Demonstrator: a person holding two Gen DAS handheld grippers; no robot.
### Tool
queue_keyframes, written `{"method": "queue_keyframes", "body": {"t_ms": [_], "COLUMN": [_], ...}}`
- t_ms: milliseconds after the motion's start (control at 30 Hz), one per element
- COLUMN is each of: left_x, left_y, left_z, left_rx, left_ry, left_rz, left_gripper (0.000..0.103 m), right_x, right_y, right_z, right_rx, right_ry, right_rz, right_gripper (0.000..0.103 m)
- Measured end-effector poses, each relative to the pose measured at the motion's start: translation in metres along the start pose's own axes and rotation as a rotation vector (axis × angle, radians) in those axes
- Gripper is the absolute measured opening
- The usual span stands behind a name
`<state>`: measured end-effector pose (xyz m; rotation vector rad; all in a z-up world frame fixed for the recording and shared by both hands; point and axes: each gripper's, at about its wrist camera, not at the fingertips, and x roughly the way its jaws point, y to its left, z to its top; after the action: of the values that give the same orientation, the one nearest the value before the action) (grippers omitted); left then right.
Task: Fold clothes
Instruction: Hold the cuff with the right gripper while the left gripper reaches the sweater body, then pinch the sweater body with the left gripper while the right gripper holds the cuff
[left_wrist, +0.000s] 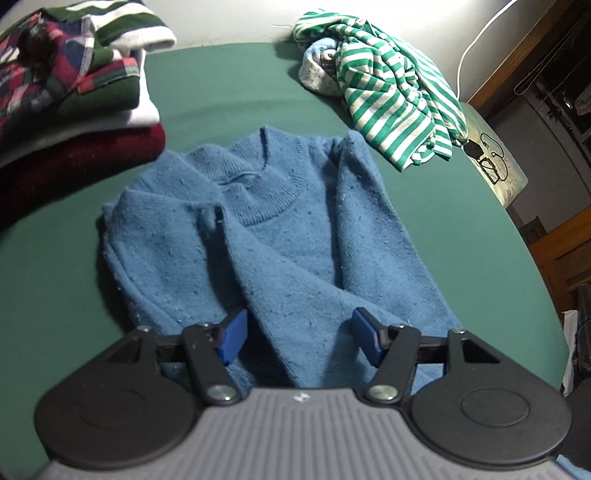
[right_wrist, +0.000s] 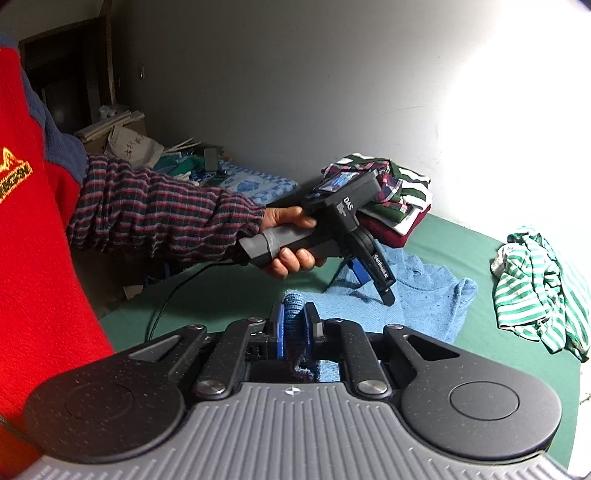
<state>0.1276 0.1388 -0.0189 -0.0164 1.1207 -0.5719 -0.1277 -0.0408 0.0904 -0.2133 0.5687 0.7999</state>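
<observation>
Blue sweater (left_wrist: 280, 236): one, centre frame on green table (left_wrist: 221, 81), sleeves folded in. Left claw (left_wrist: 295, 336): spread, empty, above hem. Right claw (right_wrist: 293, 328): clenched on sweater fabric. Folded stack (left_wrist: 74, 85): upper left, cropped. Striped shirt (left_wrist: 388, 85): one, crumpled, upper right.
</observation>
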Motion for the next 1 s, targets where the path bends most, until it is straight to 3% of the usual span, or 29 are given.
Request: {"method": "queue_keyframes", "body": {"t_ms": [33, 100, 200, 300, 633, 1000], "left_x": [0.000, -0.002, -0.005, -0.012, -0.041, -0.044], "left_y": [-0.002, -0.005, -0.006, -0.002, -0.018, -0.014], "left_z": [0.001, 0.003, 0.008, 0.010, -0.010, -0.047], "left_rx": [0.010, 0.027, 0.030, 0.026, 0.120, 0.081], "left_ry": [-0.012, -0.029, -0.047, -0.082, -0.185, -0.200], "left_rz": [0.015, 0.030, 0.039, 0.048, 0.153, 0.206], "left_gripper": [0.041, 0.030, 0.027, 0.000, 0.000, 0.000], "right_x": [-0.002, -0.002, -0.003, -0.003, 0.001, 0.006], "right_y": [0.000, 0.001, 0.005, 0.008, 0.012, 0.019], "right_z": [0.000, -0.003, -0.005, -0.008, -0.019, -0.032], "right_rx": [0.004, 0.007, 0.010, 0.019, 0.032, 0.034], "right_ry": [-0.005, -0.003, 0.001, 0.004, 0.047, 0.110], "right_rz": [-0.002, -0.009, -0.002, 0.011, 0.061, 0.105], "right_gripper": [0.011, 0.011, 0.011, 0.011, 0.011, 0.011]}}
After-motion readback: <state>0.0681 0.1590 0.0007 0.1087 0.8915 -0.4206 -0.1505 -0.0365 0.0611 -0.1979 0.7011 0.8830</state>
